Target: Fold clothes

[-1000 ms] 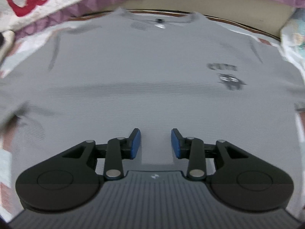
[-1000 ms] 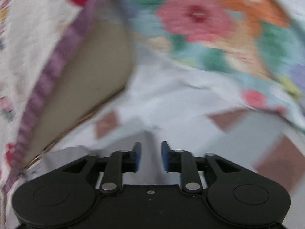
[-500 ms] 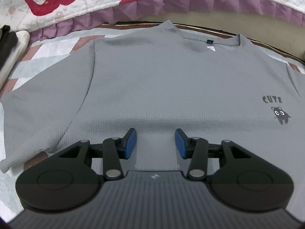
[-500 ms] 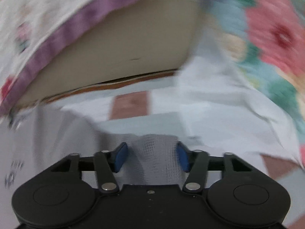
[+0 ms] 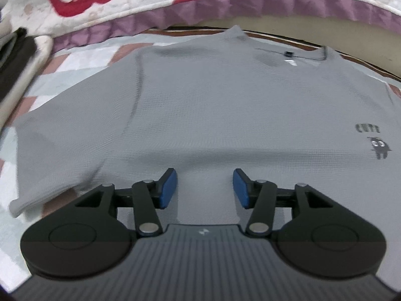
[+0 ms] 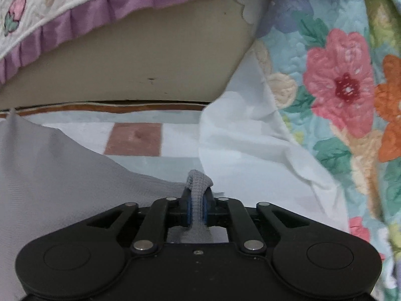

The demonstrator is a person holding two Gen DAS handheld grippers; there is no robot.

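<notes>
Checked bedding (image 5: pixel 82 57) in pale blue and brick-red squares carries the grey T-shirt (image 5: pixel 225 105), spread flat, front up, collar toward the far edge. Its waffle-knit cloth looks smooth, with a small dark "CUTE" print and cartoon figure (image 5: pixel 376 141) on the chest and one short sleeve (image 5: pixel 50 155) lying out to the side. Over the lower body hangs the left gripper (image 5: pixel 205 188), blue pads wide apart, gripping nothing. At the shirt's other side, the right gripper (image 6: pixel 196 210) pinches a bunched ridge of grey fabric, jaws closed tight on it. Beyond lie a purple-frilled quilt (image 6: pixel 105 2) and a floral blanket (image 6: pixel 338 82).
</notes>
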